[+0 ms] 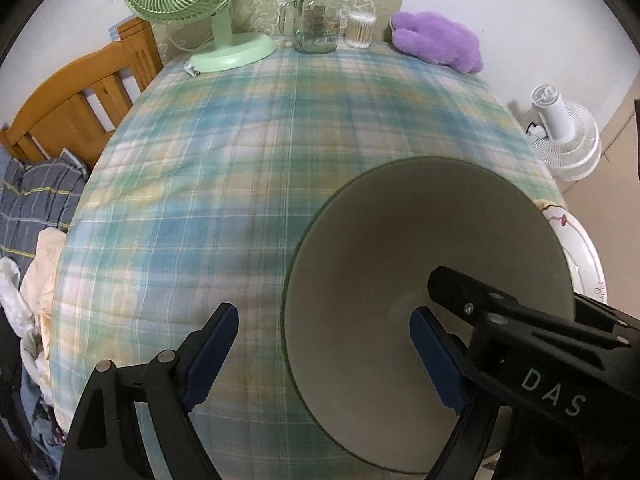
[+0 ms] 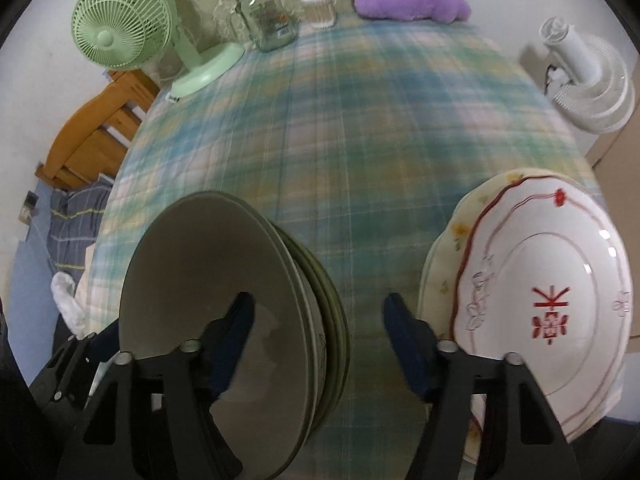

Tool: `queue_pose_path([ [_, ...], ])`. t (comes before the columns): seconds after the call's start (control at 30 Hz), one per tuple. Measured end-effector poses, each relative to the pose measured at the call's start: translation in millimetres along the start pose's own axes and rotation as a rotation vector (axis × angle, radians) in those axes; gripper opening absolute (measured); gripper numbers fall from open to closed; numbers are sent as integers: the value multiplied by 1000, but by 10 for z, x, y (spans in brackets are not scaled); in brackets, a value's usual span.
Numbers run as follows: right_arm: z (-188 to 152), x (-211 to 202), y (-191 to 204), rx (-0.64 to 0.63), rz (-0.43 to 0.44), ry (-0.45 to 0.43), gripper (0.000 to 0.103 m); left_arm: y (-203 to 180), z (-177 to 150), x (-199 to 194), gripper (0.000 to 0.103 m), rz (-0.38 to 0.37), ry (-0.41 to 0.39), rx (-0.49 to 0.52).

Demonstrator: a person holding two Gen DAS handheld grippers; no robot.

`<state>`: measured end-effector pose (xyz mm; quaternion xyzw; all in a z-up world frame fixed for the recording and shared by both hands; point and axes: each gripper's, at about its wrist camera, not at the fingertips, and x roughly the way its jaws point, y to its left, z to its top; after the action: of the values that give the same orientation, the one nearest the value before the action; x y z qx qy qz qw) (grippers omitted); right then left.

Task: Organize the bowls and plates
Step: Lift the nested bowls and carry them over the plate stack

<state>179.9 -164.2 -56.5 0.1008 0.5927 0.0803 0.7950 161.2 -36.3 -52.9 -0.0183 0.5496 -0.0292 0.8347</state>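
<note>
Grey-green bowl (image 2: 208, 300) is sitting rim-up on top of a nested stack of bowls (image 2: 326, 312) at the near edge of the plaid tablecloth (image 1: 240, 160). It is round, so there is no long axis; the mouth is facing up.

Left gripper (image 1: 324, 356) is standing wide open, straddling the bowl's near-left rim, pads apparently not pressing. Right gripper (image 2: 320, 336) is hanging partly open, one finger over the bowl, the other beside the stack, gripping nothing.

Just right, a white plate with red character (image 2: 552, 312) is lying flat on a floral plate (image 2: 452, 240).

Judgement: glazed ceramic, stiff, heavyish, slippery, chippable. The rim wall is looking like the best hold.
</note>
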Motion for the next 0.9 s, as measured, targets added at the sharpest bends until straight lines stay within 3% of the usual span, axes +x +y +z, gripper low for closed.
queue_pose_path([
  [0.1, 18, 66, -29, -2, 28, 35, 53, -26, -9, 24, 89, 15, 12, -7],
  [0.27, 37, 112, -28, -24, 96, 57, 45, -10, 0, 76, 89, 42, 30, -33],
  [0.53, 29, 95, -13, -44, 102, 58, 44, 43, -17, 113, 88, 3, 50, -60],
  [0.9, 37, 83, 23, -13, 64, 59, 45, 53, 50, 157, 85, -95, 26, 11],
])
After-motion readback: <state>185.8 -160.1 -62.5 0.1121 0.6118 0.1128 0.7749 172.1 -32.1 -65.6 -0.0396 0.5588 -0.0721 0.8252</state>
